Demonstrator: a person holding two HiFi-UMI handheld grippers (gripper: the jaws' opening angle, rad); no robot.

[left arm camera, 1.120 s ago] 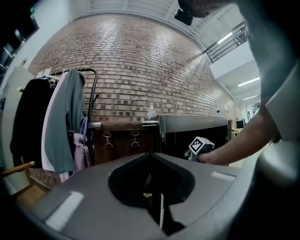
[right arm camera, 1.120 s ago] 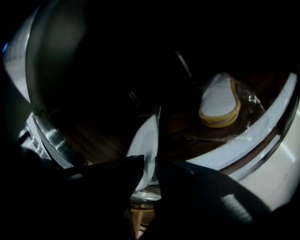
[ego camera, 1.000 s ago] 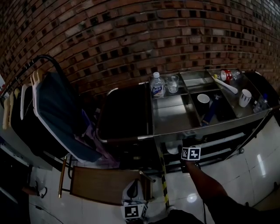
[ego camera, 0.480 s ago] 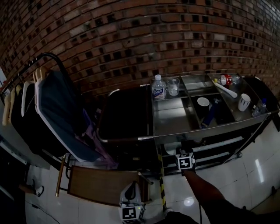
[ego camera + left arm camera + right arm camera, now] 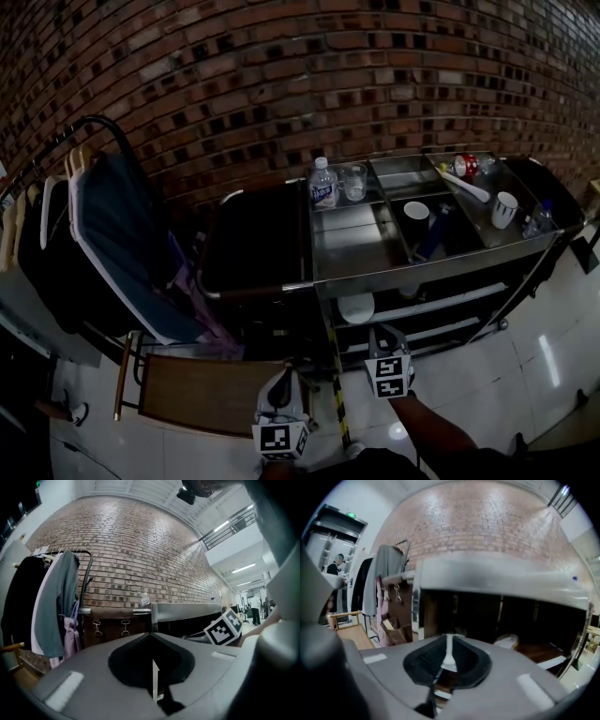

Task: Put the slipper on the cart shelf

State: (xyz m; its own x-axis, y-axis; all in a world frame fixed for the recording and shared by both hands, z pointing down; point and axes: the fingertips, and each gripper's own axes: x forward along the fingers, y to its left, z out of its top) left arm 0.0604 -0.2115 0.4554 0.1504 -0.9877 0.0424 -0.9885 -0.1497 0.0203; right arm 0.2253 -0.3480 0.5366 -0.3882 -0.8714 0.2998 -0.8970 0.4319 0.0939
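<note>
Two grippers wait low in front of the cart (image 5: pixel 424 269), both empty.
We hold the left gripper (image 5: pixel 284 377) level with its jaws pressed together. The right gripper (image 5: pixel 385 334) tips slightly down, its jaws just closed on nothing. The white slipper (image 5: pixel 506 641) lies on the cart's lower shelf (image 5: pixel 536 651), apart from both.

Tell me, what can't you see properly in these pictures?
- Slipper: in the head view it is mostly tucked under the cart top; only a white bit shows.
- Bottle: in the head view its label is too small to read.
- Hanging clothes: cut off by the head view's left edge.
- Cart shelf: in the right gripper view its back is dark and blurred.
</note>
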